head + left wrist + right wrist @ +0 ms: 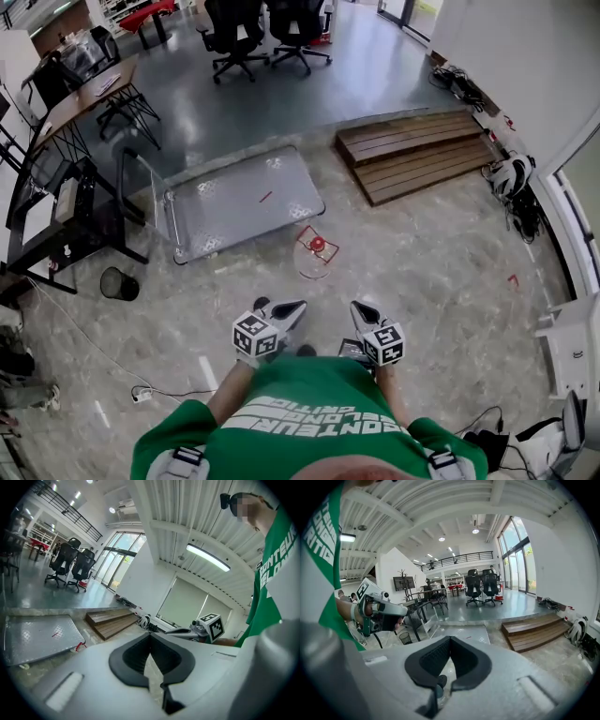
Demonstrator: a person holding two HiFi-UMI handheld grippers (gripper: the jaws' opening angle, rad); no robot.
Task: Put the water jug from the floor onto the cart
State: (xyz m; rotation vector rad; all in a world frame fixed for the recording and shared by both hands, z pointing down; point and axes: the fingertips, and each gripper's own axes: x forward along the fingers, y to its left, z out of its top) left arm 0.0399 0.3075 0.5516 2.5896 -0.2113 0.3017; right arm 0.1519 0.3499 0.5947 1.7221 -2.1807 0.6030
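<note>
The water jug (317,251), clear with a red cap, is standing on the floor (422,262) near the flat cart's (234,202) corner that is closest to the person, not touching it. The cart's metal deck is lying bare, with its handle rail at the far left end. The left hand-held gripper (291,307) is hanging in front of the person with its jaws pressed together and holding nothing. The right hand-held gripper (361,309) is hanging beside it, jaws likewise closed and empty. Both are pointing toward the jug, well short of it. Wooden steps (417,155) are lying to the cart's right.
</note>
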